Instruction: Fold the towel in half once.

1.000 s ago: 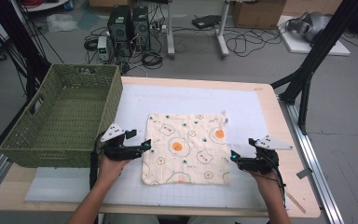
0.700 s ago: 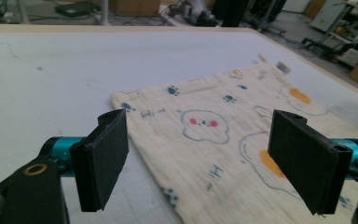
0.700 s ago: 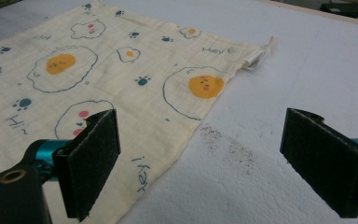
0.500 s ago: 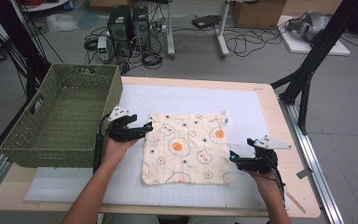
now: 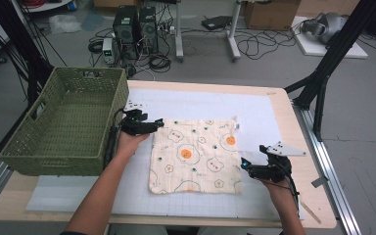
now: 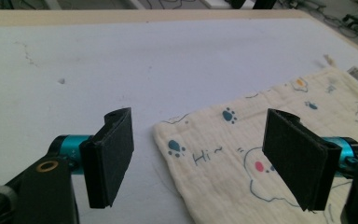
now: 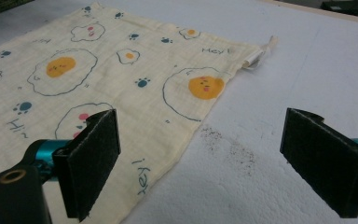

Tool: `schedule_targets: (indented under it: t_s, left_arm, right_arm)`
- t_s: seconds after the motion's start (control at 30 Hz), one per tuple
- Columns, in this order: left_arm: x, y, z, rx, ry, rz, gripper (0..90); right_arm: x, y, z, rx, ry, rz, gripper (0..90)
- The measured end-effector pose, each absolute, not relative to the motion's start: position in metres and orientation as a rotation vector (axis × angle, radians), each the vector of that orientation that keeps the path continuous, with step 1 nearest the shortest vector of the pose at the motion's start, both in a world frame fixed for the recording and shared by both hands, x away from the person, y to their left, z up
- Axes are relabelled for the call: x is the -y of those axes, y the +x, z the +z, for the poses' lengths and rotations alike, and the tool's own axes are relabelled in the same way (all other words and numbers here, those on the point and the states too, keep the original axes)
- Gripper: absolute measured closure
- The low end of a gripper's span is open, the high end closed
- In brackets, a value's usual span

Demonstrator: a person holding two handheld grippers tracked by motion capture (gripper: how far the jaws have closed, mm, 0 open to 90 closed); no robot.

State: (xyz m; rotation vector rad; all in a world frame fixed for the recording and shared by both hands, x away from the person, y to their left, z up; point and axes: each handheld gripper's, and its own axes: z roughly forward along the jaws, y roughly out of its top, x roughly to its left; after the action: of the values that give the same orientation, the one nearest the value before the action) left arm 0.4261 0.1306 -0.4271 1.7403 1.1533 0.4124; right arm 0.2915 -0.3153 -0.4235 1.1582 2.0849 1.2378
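With both tongs apart, the left tongs are just closing around the cloth corner, while the right tongs are waiting at its edge, nothing gripped or folded yet.

Printed cloth reading "Hi~" beside a paw print, "Hey!" near its edges

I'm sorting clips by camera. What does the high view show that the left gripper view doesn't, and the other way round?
High view alone: the green wicker basket at the table's left, the right tool by the cloth's near right corner, both forearms, and the floor clutter beyond. Left gripper view alone: a close look at the "Hi~" print and a blue paw print. Both share the egg-print cloth lying flat on the white mat, with the left tool open at its far left corner.
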Motion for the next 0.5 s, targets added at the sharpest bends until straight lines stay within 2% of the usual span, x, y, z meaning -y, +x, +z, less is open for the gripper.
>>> schedule_targets:
  t_s: [0.27, 0.4, 0.5]
  left_arm:
    - [-0.119, 0.448, -0.442, -1.195, 1.857, 0.491, 30.5]
    - [-0.116, 0.453, -0.447, -1.237, 1.866, 0.491, 42.7]
    - [-0.114, 0.453, -0.451, -1.229, 1.909, 0.501, 46.2]
  right_arm:
    - [0.314, 0.297, -0.424, -2.085, 1.159, 1.226, 11.4]
    - [0.314, 0.300, -0.425, -2.091, 1.167, 1.216, 11.4]
    - [0.315, 0.301, -0.426, -2.095, 1.172, 1.210, 11.3]
